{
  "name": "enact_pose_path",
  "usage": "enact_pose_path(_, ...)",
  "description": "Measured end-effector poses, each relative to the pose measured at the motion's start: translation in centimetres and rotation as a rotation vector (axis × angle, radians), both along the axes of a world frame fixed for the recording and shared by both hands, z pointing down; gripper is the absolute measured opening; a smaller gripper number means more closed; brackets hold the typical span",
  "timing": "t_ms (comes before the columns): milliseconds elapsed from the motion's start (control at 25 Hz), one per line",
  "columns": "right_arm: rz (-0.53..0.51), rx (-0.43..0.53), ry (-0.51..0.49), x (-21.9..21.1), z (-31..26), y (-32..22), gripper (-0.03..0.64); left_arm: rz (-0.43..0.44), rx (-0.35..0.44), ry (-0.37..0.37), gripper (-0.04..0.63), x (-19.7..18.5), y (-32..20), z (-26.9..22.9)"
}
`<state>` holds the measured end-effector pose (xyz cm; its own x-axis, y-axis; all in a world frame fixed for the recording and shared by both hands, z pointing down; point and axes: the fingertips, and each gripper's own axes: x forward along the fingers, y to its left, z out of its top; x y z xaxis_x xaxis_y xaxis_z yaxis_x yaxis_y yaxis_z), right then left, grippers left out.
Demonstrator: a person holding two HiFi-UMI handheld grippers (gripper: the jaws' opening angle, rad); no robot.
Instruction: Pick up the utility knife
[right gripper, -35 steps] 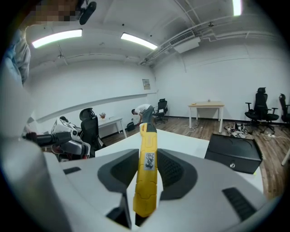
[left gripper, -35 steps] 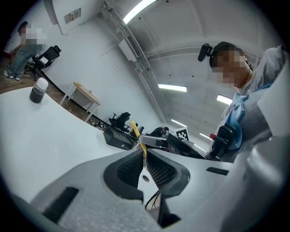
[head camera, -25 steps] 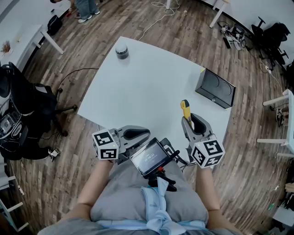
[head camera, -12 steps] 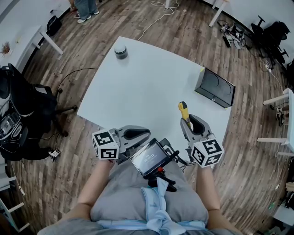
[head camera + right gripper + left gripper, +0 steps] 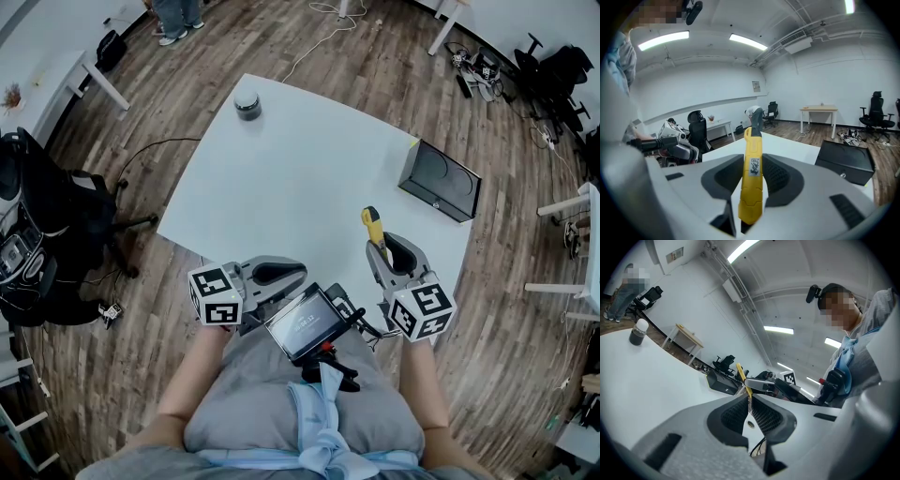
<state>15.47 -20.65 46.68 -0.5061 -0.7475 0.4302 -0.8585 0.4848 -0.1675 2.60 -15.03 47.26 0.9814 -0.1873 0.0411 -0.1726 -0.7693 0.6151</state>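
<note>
**Knife in the grip, table edge close by.** At lower left of the head view, the left gripper [image 5: 300, 274] is held over the person's lap. Its jaws are pressed together on nothing, as the left gripper view confirms.

Toward upper left, a small dark jar with a white lid [image 5: 247, 103] stands near the far edge of the white tabletop [image 5: 300, 178], well apart from the action.

Right of centre, the yellow plastic utility knife [image 5: 373, 225] is clamped between the pads of the right gripper [image 5: 382, 244] and seems to be lifted clear of the table. In the right gripper view it is seen gripped at mid-body, lying lengthwise along the jaws with its tip pointing away.

A slip or twist is judged the main risk. The smooth handle is held by a narrow band only, so a jolt could let it pivot, or drop past the near table edge just below.

At right, a black rectangular box [image 5: 441, 178] sits by the table's corner and could be struck if the knife is swung that way. Open room is left across the bare middle of the table.
</note>
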Motion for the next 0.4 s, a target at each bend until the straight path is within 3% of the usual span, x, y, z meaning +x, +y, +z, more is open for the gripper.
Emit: enact_pose_path(400, -0.012, -0.002, 0.008, 0.33, 0.25, -0.26, 0.123, -0.003, -0.001, -0.006, 0.02, 0.43, -0.03, 0.24)
